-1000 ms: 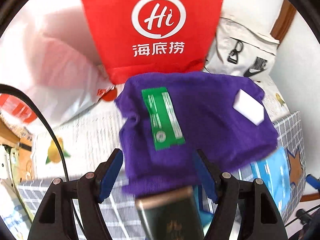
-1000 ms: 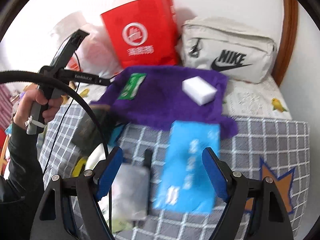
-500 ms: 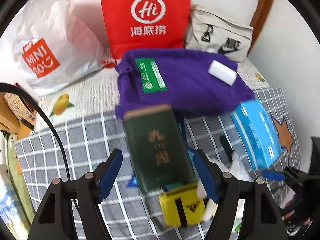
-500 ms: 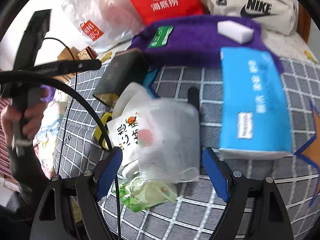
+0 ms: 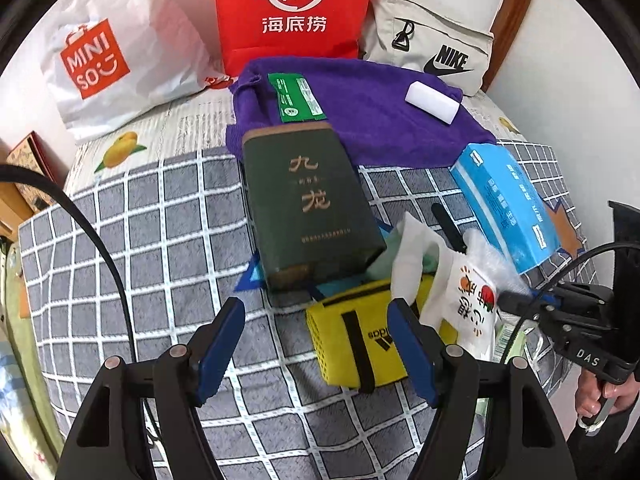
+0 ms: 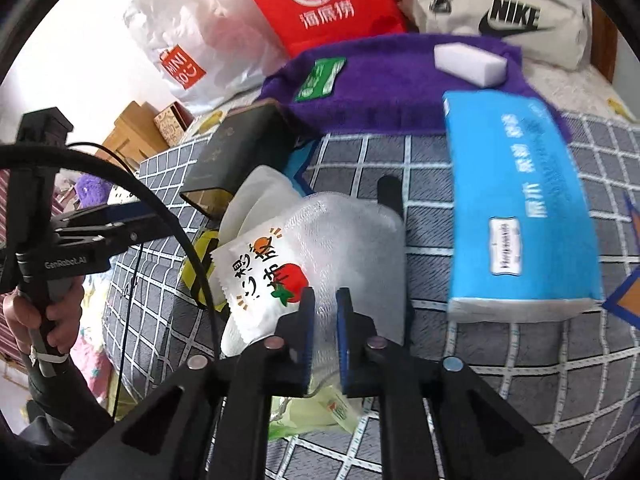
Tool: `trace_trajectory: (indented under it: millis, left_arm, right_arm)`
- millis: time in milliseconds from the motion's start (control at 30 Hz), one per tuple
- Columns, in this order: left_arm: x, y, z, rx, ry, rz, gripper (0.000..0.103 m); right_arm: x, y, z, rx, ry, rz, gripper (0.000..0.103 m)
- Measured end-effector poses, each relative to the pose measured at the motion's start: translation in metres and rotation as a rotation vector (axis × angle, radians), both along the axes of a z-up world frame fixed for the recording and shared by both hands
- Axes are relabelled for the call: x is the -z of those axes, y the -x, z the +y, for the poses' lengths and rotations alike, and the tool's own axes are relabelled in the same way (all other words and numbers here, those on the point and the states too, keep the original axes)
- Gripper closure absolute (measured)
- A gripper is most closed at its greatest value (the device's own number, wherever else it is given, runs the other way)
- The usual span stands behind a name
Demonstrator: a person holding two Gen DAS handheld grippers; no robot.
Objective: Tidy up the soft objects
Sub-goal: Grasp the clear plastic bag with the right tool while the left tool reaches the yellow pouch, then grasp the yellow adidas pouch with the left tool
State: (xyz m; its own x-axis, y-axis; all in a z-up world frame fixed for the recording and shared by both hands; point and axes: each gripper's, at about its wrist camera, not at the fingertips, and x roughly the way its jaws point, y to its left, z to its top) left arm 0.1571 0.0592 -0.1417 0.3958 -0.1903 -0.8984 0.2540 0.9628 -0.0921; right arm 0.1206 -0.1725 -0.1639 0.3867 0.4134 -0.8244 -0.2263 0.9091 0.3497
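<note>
On the grey checked bedspread (image 5: 120, 240) we hold two grippers over a cluster of soft goods. At far left of the right wrist view, our left hand (image 6: 44, 320) wraps the grip of its tool, wrist low and forearm rising from the lower corner, the body of that gripper reaching level toward the pile. From its own camera, the left gripper (image 5: 316, 344) hovers above the spread with its blue pads spread wide and nothing between them; the yellow pouch (image 5: 360, 344) lies just ahead, partly behind the right-hand pad. Beyond it the dark green box (image 5: 308, 204) rests tilted, its far end on the purple towel (image 5: 360, 112), which carries a green label (image 5: 296, 96) and a white sponge block (image 5: 432, 102).

Moving right, the clear plastic bag (image 6: 328, 248) with the strawberry print lies beside the box and pouch. The right gripper (image 6: 324, 332) has its pads drawn close together on the bag's near edge, pinching the film, though the translucent plastic makes the exact bite hard to judge. Right of the bag, the blue tissue pack (image 6: 520, 208) lies lengthwise, its far end near the towel. At the right edge of the left wrist view, our right hand (image 5: 608, 396) grips its handle from below.

Behind stand the white shopping bag (image 5: 112, 60), red paper bag (image 5: 292, 12) and beige sling bag (image 5: 432, 52).
</note>
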Motion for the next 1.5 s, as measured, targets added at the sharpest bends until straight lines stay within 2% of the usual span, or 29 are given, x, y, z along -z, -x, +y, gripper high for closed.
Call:
trace_trajectory:
  millis: [333, 533, 600, 667, 733, 800, 833, 867, 1033, 1067, 1100, 1233, 1333, 1500]
  left_arm:
    - [0.011, 0.020, -0.010, 0.020, 0.023, -0.022, 0.031]
    - [0.037, 0.022, -0.011, -0.002, -0.049, 0.002, 0.031]
    - [0.045, 0.018, -0.007, -0.014, -0.021, 0.028, 0.031]
    - [0.052, 0.010, -0.005, -0.006, 0.053, 0.055, 0.031]
    - [0.059, 0.005, -0.003, -0.022, 0.057, 0.057, 0.031]
    - [0.056, 0.005, -0.002, -0.022, 0.069, 0.042, 0.043]
    - [0.054, 0.006, -0.002, -0.014, 0.070, 0.035, 0.065]
    - [0.053, 0.007, -0.002, 0.004, 0.098, 0.053, 0.070]
    - [0.044, 0.017, 0.000, 0.010, 0.107, 0.038, 0.074]
    - [0.040, 0.020, 0.003, 0.004, 0.121, 0.032, 0.084]
    - [0.036, 0.021, 0.005, 0.002, 0.125, 0.023, 0.086]
    - [0.020, 0.031, 0.015, -0.008, 0.139, -0.018, 0.086]
    - [0.021, 0.033, 0.017, -0.008, 0.126, -0.007, 0.086]
    - [0.016, 0.039, 0.026, -0.028, 0.165, -0.016, 0.087]
  right_arm:
    - [-0.042, 0.036, -0.030, 0.034, 0.021, -0.129, 0.096]
    - [-0.052, 0.049, -0.040, 0.043, 0.025, -0.159, 0.096]
    - [-0.050, 0.051, -0.040, 0.040, 0.027, -0.154, 0.096]
    - [-0.048, 0.051, -0.039, 0.036, 0.020, -0.147, 0.096]
    - [-0.045, 0.050, -0.038, 0.035, 0.012, -0.143, 0.096]
    - [-0.044, 0.049, -0.037, 0.033, 0.009, -0.140, 0.096]
    - [-0.044, 0.050, -0.036, 0.033, 0.007, -0.139, 0.096]
    - [-0.043, 0.050, -0.036, 0.031, 0.005, -0.138, 0.096]
    - [-0.046, 0.049, -0.037, 0.035, -0.005, -0.145, 0.096]
    - [-0.048, 0.049, -0.038, 0.035, -0.005, -0.150, 0.096]
    - [-0.049, 0.049, -0.038, 0.034, -0.005, -0.151, 0.096]
    - [-0.053, 0.052, -0.038, 0.031, -0.003, -0.165, 0.096]
    - [-0.051, 0.053, -0.036, 0.025, 0.002, -0.159, 0.096]
    - [-0.053, 0.055, -0.035, 0.021, -0.005, -0.161, 0.096]
